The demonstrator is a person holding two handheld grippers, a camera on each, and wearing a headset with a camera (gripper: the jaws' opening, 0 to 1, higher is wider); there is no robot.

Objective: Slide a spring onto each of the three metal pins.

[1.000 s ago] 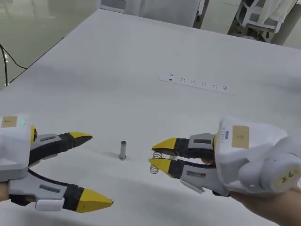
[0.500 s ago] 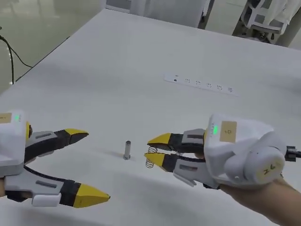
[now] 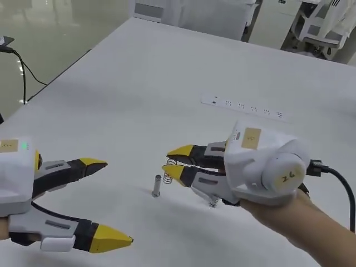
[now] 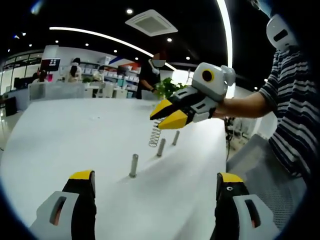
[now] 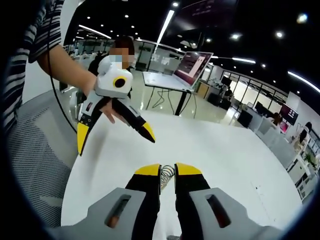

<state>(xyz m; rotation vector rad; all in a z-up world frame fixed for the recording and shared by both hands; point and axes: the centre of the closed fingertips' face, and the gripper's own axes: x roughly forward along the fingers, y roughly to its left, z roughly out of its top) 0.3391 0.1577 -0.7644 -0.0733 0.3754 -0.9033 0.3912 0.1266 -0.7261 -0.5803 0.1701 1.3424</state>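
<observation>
Three short metal pins stand upright in a row on the white table: near pin [image 4: 134,165], middle pin [image 4: 161,147], far pin [image 4: 176,138]. In the head view one pin [image 3: 157,185] stands clear, just below and left of my right gripper [image 3: 173,161]. That gripper is shut on a small wire spring [image 3: 167,178], which hangs from its yellow tips a little above the table. The spring [image 5: 167,175] sits between my right gripper's [image 5: 167,170] fingers and dangles [image 4: 155,134] beside the middle pin. My left gripper [image 3: 105,201] is open and holds nothing, left of the pins.
A white power strip [image 3: 245,105] lies further back on the table. The table's left edge [image 3: 67,67] runs diagonally, with floor and a black cable beyond. A cable [image 3: 339,183] trails from the right gripper. Chairs stand past the far edge.
My right gripper has risen with the spring and moved left, closer to the standing pin. The left gripper stays open in about the same place. The head camera has shifted.
</observation>
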